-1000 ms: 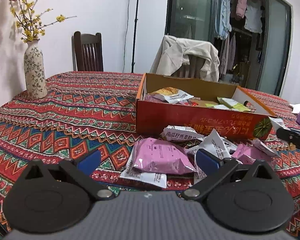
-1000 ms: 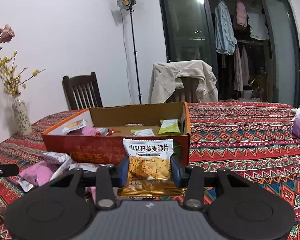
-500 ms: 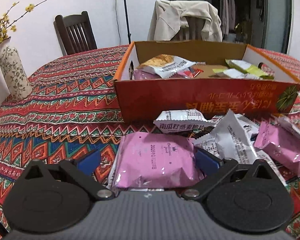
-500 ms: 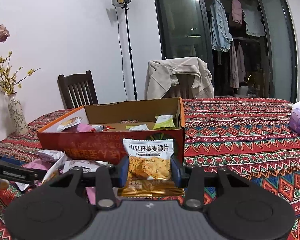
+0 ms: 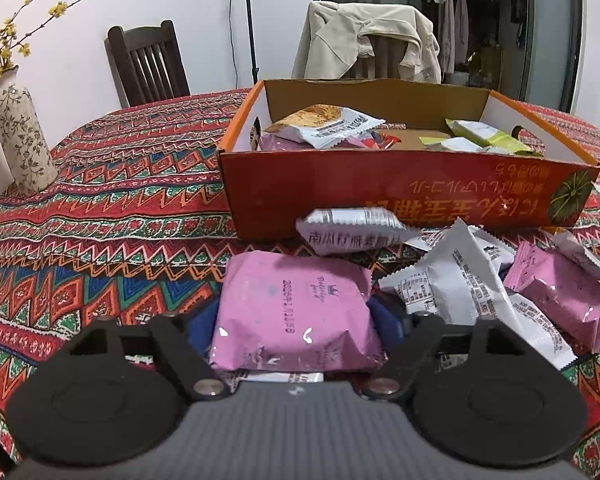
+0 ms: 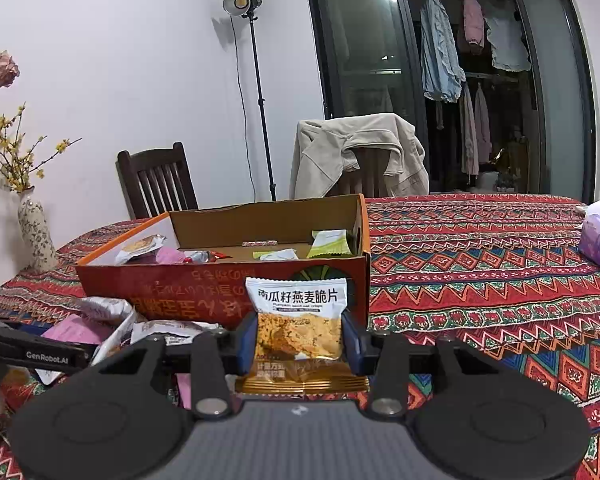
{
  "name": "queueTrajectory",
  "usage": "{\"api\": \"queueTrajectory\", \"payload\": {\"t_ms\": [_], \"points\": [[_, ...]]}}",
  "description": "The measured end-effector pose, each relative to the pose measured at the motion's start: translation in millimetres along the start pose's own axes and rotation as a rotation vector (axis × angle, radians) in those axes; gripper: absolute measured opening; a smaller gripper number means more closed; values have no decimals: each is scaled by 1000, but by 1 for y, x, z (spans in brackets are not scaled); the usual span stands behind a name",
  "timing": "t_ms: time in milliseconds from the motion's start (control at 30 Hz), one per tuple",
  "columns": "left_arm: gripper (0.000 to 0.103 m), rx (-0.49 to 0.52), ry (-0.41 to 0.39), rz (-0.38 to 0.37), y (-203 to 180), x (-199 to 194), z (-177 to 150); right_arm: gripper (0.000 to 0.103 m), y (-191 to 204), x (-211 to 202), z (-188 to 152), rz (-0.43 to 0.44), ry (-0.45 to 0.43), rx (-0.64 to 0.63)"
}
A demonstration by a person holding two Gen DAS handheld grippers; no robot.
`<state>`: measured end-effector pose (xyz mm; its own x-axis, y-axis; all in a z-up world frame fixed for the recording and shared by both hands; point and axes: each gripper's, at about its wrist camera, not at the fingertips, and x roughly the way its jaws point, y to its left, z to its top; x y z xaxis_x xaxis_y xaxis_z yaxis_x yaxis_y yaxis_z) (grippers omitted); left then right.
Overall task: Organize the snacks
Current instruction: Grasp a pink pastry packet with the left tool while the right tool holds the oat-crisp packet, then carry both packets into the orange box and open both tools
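Left wrist view: the left gripper (image 5: 292, 322) is closing, and the pink packet (image 5: 294, 312) lies directly between its blue pads (image 5: 384, 318), so the grasp turns on that alignment. The packet's long axis runs away from the gripper toward the box, and the pads meet its two long sides. They appear to touch the film, though the packet hides the contact line and I cannot be sure they press yet. The packet is a soft, glossy pillow of foil film with crimped ends; it should dent and slip under a light squeeze. Ahead of the gripper stands the orange cardboard box (image 5: 404, 200), open-topped and stiff-walled, with several packets already inside. Between gripper and box lies a white packet (image 5: 354, 232); ahead and to the right lies a loose heap of white and pink sachets (image 5: 500, 292), crinkled and overlapping. All rest on a woven, zigzag-patterned tablecloth (image 5: 112, 216).

Right wrist view: the right gripper (image 6: 299, 344) stands about a third open and clamps an oat crisp packet (image 6: 298, 328) upright by its two side edges, its white top pointing at the box wall (image 6: 204, 296) just ahead. This hand's load is nearer to being dropped in; the box opening is ahead and slightly left. The left gripper's arm (image 6: 36, 350) shows low on the left, over the heap.
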<state>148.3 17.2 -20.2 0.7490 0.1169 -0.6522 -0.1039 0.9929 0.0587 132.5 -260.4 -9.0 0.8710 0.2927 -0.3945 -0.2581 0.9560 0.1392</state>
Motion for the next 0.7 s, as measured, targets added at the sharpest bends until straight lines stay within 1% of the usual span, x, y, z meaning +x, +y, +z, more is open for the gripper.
{"api": "queueTrajectory", "payload": {"t_ms": [133, 400, 700], "points": [[73, -34, -23, -9, 7, -7, -1, 42, 0, 0, 1, -2, -2, 2], [73, -63, -91, -14, 17, -31, -6, 42, 0, -3, -2, 0, -18, 0], [73, -108, -197, -48, 33, -69, -2, 42, 4, -9, -2, 11, -48, -19]]}}
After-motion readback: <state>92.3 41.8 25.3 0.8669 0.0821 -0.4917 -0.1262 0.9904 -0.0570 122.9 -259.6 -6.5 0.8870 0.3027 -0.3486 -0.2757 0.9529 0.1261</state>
